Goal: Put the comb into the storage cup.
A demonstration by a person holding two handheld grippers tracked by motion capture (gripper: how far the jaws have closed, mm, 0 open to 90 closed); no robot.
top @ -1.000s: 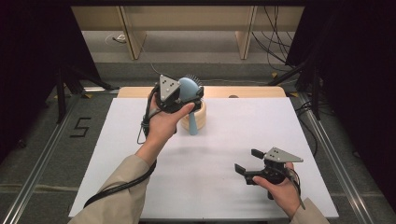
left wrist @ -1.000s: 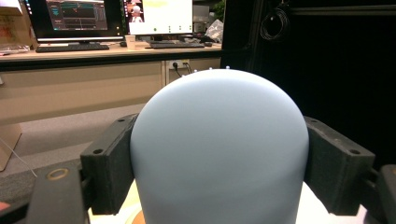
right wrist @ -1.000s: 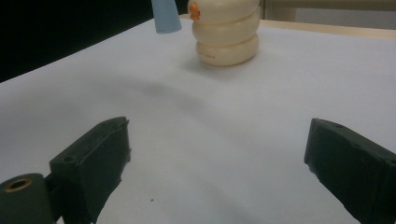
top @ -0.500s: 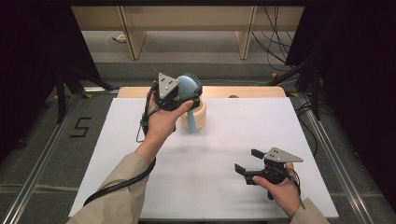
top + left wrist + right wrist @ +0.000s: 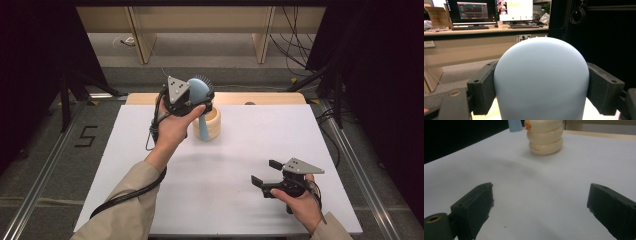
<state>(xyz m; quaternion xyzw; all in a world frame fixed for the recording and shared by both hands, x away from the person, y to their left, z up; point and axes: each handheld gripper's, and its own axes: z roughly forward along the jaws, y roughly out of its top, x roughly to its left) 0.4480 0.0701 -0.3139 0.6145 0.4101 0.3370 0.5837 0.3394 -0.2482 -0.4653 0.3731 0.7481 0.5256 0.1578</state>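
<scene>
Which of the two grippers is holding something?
The left gripper, up by the cream holder: it clamps the blue brush. The right gripper is open, nothing between its jaws.

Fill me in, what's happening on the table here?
A person works two handheld grippers over a white table. The left gripper is clamped on the head of a light blue brush, holding it up beside a cream ribbed cup at the far edge. The right gripper sits open and empty near the front right.
</scene>
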